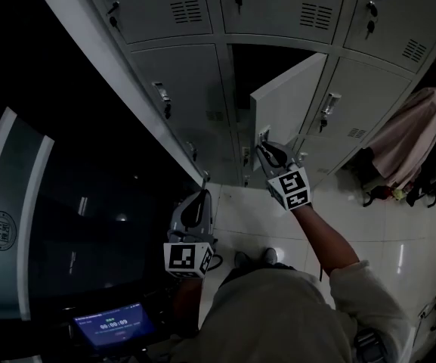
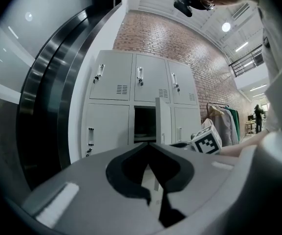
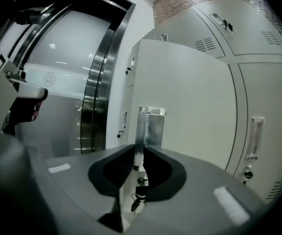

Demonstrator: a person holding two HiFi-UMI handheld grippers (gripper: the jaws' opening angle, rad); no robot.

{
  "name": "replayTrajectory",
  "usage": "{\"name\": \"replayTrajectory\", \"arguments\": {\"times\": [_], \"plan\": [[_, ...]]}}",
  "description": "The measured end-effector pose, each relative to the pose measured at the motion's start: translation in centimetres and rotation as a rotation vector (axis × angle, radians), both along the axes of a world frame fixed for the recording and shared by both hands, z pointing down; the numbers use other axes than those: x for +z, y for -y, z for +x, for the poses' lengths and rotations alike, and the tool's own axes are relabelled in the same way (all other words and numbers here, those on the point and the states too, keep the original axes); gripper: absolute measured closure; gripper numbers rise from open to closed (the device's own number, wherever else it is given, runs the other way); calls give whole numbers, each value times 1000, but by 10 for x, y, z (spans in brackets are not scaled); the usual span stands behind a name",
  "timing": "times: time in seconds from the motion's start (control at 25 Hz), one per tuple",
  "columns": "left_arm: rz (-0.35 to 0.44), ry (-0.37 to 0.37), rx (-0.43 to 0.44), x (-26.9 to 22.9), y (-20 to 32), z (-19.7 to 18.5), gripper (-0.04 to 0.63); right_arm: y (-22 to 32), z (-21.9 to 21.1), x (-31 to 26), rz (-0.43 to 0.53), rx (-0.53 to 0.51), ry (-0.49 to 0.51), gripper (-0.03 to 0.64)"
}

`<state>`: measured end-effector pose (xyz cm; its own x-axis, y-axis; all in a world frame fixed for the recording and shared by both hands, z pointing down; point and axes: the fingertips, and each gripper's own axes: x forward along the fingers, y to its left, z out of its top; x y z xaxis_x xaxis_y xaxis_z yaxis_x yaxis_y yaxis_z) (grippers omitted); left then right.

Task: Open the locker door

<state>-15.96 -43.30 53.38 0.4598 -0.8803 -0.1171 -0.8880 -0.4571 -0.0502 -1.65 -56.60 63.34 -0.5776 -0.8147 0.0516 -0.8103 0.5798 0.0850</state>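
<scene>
The grey locker door (image 1: 289, 97) stands partly swung out from its dark open compartment (image 1: 267, 66). My right gripper (image 1: 267, 151) reaches up to the door's metal handle (image 1: 264, 134). In the right gripper view the jaws close round the thin edge of this handle (image 3: 150, 126), the right gripper (image 3: 139, 148) pinching it just above a key (image 3: 140, 197) hanging in the lock. My left gripper (image 1: 204, 184) hangs low near my body, away from the lockers, jaws together and empty. The left gripper view shows the open door (image 2: 159, 121) edge-on.
Closed lockers (image 1: 180, 82) surround the open one on all sides. A dark glass wall (image 1: 66, 203) runs along the left. Clothes (image 1: 414, 138) hang on a rack at the right. A small lit screen (image 1: 112, 327) sits at the lower left. Pale tiled floor (image 1: 248, 218) lies below.
</scene>
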Motion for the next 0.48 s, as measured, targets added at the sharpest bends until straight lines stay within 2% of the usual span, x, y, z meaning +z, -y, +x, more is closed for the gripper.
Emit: {"name": "replayTrajectory", "arguments": {"times": [0.28, 0.32, 0.48], "plan": [[16, 14, 58, -5, 1, 33, 528, -45, 34, -5, 21, -62, 4, 568], [17, 16, 64, -5, 1, 38, 528, -52, 39, -4, 28, -63, -2, 611], [0, 8, 72, -4, 2, 53, 528, -68, 73, -1, 21, -1, 22, 615]]}}
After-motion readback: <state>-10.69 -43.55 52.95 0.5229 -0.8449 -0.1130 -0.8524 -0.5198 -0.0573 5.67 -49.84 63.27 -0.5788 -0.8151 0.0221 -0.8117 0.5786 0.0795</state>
